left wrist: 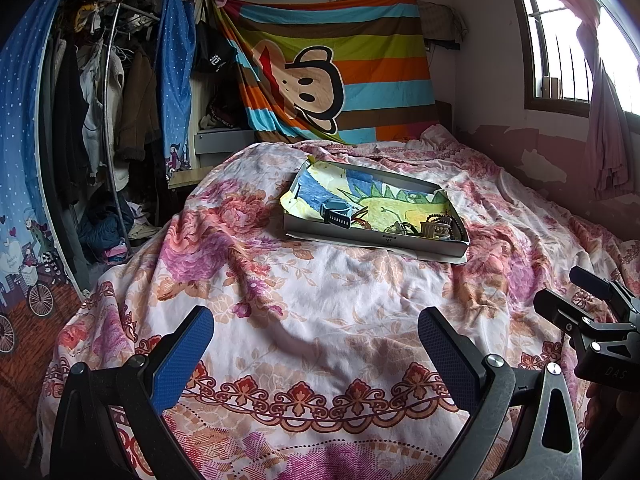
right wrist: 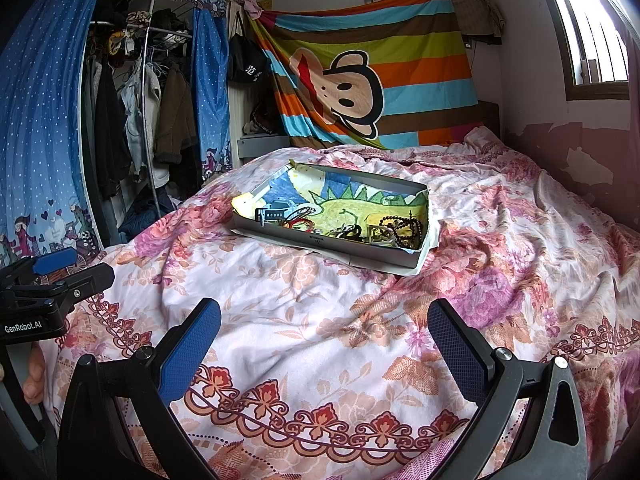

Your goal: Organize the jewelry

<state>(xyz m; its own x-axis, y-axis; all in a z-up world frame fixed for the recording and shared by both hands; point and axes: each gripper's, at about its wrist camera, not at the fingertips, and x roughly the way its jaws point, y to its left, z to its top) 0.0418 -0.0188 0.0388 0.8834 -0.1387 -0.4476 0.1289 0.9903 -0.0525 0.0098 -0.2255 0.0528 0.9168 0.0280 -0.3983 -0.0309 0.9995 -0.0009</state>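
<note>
Gripper open, box beyond.

The jewelry heaped at the box's four o'clock corner is too small and tangled to tell piece from piece. The box's near wall hides its lower part. The window is cut off at two o'clock.

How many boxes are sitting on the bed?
1. One shallow box lies on the flowery bedspread, near the middle of the bed, ahead of both open grippers. It is lined with a dinosaur drawing and holds the jewelry.
</note>
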